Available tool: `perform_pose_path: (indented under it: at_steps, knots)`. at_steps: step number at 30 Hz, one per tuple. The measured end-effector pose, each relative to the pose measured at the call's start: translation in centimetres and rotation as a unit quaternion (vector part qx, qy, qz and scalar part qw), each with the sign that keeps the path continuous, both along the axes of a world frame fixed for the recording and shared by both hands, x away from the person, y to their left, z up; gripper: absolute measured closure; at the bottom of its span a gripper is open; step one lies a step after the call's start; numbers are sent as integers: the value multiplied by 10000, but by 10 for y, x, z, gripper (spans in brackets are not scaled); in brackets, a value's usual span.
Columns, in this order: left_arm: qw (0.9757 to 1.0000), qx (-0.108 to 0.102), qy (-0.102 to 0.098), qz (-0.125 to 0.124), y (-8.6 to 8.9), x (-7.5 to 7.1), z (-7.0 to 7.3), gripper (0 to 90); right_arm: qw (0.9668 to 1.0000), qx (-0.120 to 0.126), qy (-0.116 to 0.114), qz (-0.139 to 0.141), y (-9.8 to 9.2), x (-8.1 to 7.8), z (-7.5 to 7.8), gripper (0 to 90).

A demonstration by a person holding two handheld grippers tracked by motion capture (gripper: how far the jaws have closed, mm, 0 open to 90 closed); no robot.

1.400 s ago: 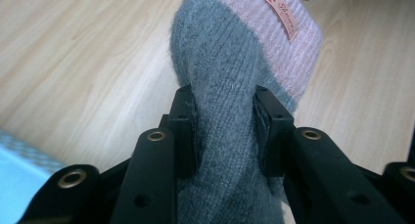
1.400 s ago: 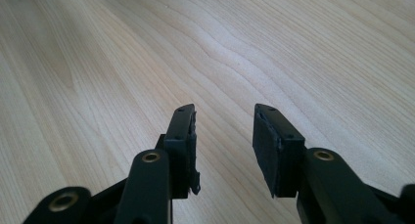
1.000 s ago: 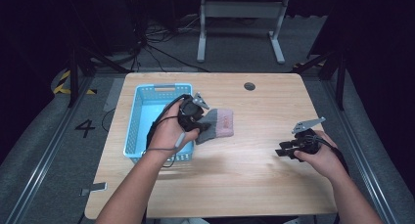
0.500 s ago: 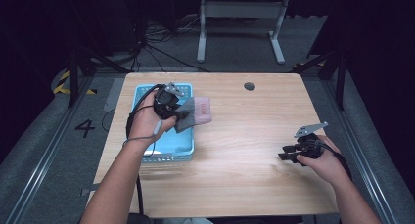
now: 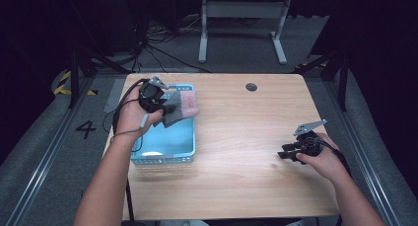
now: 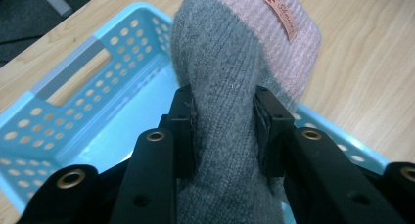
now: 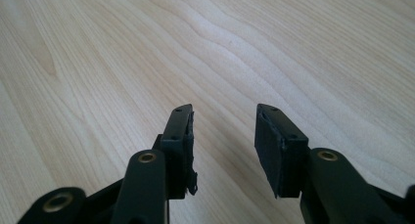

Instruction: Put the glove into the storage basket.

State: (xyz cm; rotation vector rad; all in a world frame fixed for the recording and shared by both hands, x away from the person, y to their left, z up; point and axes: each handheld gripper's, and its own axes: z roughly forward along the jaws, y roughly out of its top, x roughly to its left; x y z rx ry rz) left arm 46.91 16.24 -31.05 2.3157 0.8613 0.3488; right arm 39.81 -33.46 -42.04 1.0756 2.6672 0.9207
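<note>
Apparently the clamped sock (image 6: 230, 77) points pink-cuff-first across the basket (image 6: 73, 111).

The table (image 5: 246, 137) is seen from a fixed camera above its near edge, facing forward and down, with the floor beyond included. The sock (image 6: 230, 87) and blue basket (image 6: 73, 101) are seen at very close range from the left gripper view, and both are shared with the high view. Bare tabletop, probably near the right edge, is faced closely by the right gripper view.
</note>
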Motion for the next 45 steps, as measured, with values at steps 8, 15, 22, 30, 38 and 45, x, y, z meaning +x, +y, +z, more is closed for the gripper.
perform_pose_path:
  at_steps: [8,15,22,30,38,45]
  knots:
    - [9996,254,94,99,11,25,-6,667,10000,32,0,49,2,9,0,591]
    - [9992,304,268,8,10,43,-19,665,10000,6,18,37,3,8,-1,589]
    - [9986,379,367,-42,6,51,-33,663,10000,9,14,44,2,5,-1,584]
    - [9976,416,543,-61,14,65,-53,661,10000,-34,-35,37,1,2,-2,573]
    - [9962,521,687,-156,14,68,-73,657,10000,-70,-33,63,1,3,-3,570]
    - [9946,621,808,-184,11,72,-84,653,9999,-54,-61,109,3,3,-3,564]
